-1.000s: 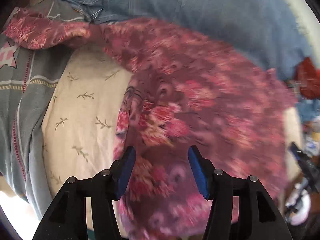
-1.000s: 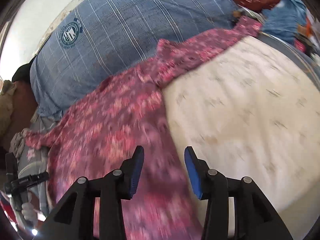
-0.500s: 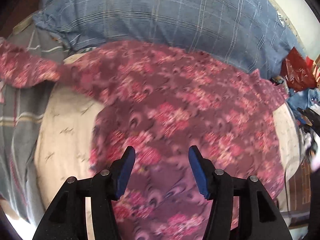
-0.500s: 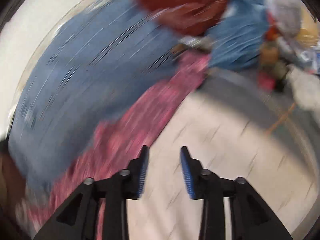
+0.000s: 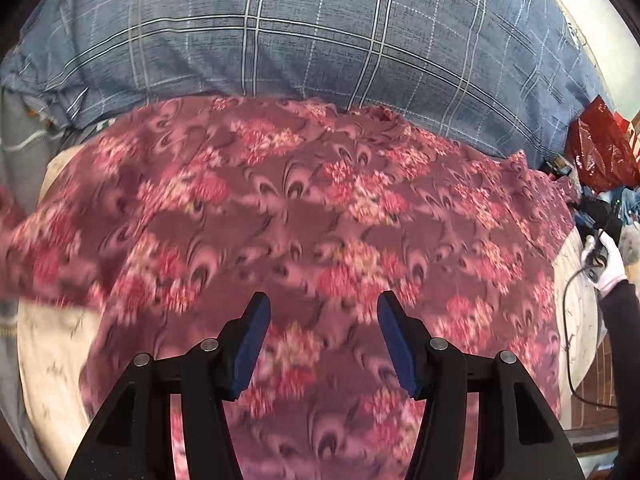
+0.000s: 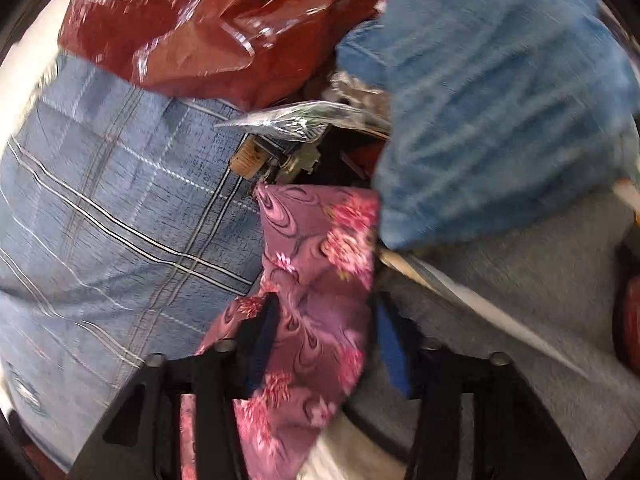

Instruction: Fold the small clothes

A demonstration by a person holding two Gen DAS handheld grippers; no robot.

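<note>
A purple-pink floral garment [image 5: 312, 220] lies spread over a cream sheet, its far edge against a blue plaid pillow [image 5: 320, 32]. My left gripper [image 5: 324, 340] is open and empty, hovering over the garment's middle. In the right wrist view a narrow end of the same garment [image 6: 320, 264] runs between the fingers of my right gripper [image 6: 326, 344], which is open around it; the jaws stand apart on either side of the cloth. The right hand in a white glove [image 5: 604, 260] shows at the garment's right end.
A red plastic bag [image 6: 208, 24] and a blue denim cloth [image 6: 500, 100] sit just beyond the garment's right end, with clear plastic wrap [image 6: 296, 120] between them. The cream sheet [image 5: 52, 352] shows at the left. A grey cover [image 6: 520, 300] lies at the right.
The left gripper moved over the garment's middle toward the pillow. The right gripper swung right and forward to the garment's far right end, which now lies between its fingers.
</note>
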